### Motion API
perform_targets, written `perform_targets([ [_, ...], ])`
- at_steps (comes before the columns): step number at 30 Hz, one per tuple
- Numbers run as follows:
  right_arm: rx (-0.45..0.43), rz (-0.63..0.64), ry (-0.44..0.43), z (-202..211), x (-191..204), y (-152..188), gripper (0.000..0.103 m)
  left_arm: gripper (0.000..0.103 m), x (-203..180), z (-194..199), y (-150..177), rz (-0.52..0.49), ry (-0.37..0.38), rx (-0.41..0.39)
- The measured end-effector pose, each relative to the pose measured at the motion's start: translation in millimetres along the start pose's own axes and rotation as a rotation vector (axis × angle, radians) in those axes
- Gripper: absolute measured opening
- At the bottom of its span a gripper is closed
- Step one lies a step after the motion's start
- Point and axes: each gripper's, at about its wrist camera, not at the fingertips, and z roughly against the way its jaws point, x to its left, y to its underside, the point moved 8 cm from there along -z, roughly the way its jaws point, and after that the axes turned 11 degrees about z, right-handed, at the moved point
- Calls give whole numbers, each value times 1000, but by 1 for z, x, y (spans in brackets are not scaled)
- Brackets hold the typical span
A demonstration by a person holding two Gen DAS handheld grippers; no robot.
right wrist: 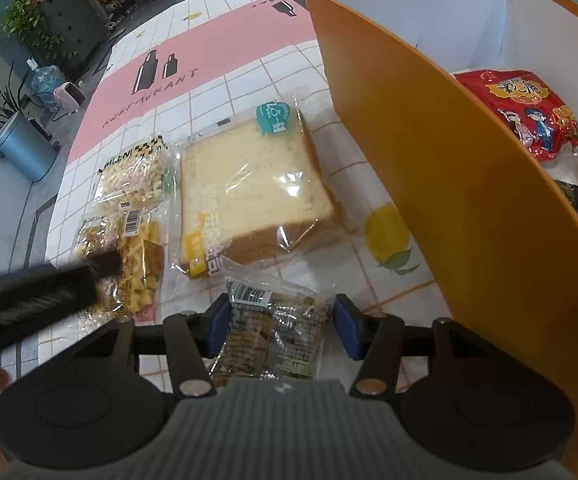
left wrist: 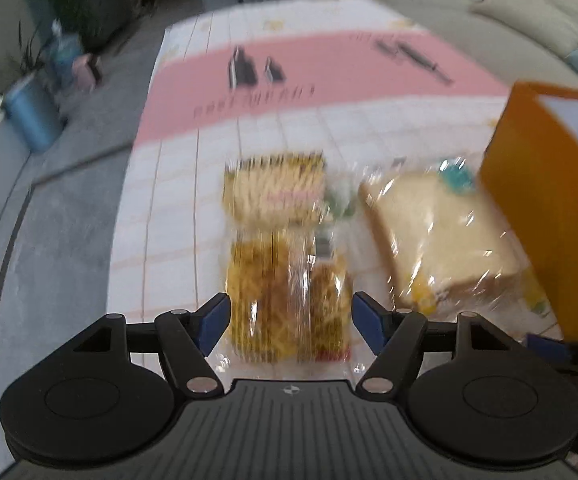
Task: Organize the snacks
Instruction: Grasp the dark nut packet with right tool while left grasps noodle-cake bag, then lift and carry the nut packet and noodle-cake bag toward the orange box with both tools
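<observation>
Orange box holds sorted snacks; red packet inside. Our right gripper clamped on dark snack pack, beside box for loading. Our left gripper apart, straddling yellow snack pack, probably not yet gripped; view blurred. Bread waits on table.

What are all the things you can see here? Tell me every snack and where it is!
bread pack: one, pale yellow in clear wrap, on the table beside the orange box.
puffed snack bag: one, cream with a yellow check top, left of the bread.
yellow snack pack: one, clear wrap, between the left tongs' open pads.
dark biscuit pack: one, brown-green, between the right tongs' pads.
orange box: one, white inside, right side of the table.
red snack bag: one, inside the box; other items there are partly hidden.
tablecloth: one, white grid with a pink band.
blue bin: one, on the floor.
left tongs: black, blue pads.
right tongs: black, blue pads.
</observation>
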Motion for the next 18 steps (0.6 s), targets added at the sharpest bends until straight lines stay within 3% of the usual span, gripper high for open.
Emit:
perform_targets([
  [2,-3,2,2,0,0,0,54,82,-3,-7,1,7,24,21],
  [12,8,-35,-47,0,-7,-2,54,99,-1,-33,1,-13,-145,-22],
  [18,9,-47,-56,1,-7,0,54,103,22,-41,-1,182,-110,46],
])
